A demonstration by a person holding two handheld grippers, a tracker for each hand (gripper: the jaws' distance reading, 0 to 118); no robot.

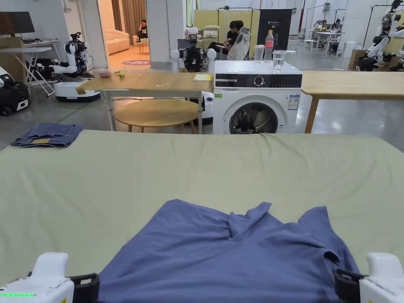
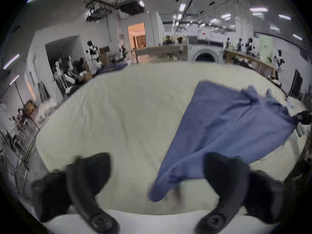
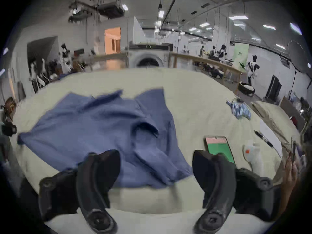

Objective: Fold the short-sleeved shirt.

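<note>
Here, in the head view, the blue short-sleeved shirt [image 1: 229, 256] lies rumpled on the pale green table cover [image 1: 197, 169], at the near edge and running off the bottom of the frame. The left gripper [image 1: 85, 288] and right gripper [image 1: 347, 285] sit at the lower corners, each at a side of the cloth; from this angle I cannot tell whether either is pinching it. The step in hand looks like spreading the shirt flat before any fold — a sleeve and the far edge are turned over and creased. Folded jeans [image 1: 47, 135] rest well apart at the far left corner.

In the left gripper view, the left gripper [image 2: 157, 178] has its jaws wide apart, and a tail of the shirt [image 2: 228, 128] droops between them without being pressed. Motion blur softens that tail, so whether it touches the right-hand jaw is unclear. The other gripper [image 2: 303, 119] shows at the shirt's far corner, cut off by the frame, so its grip is hard to judge.

In the right gripper view, the right gripper [image 3: 156, 170] is likewise spread open, the shirt [image 3: 101, 133] lying between and past its jaws. A green-screened phone [image 3: 219, 148] lies just beside the right-hand jaw. Next, I judge, each gripper needs to close on a hem corner and pull outward to flatten the creases.
</note>
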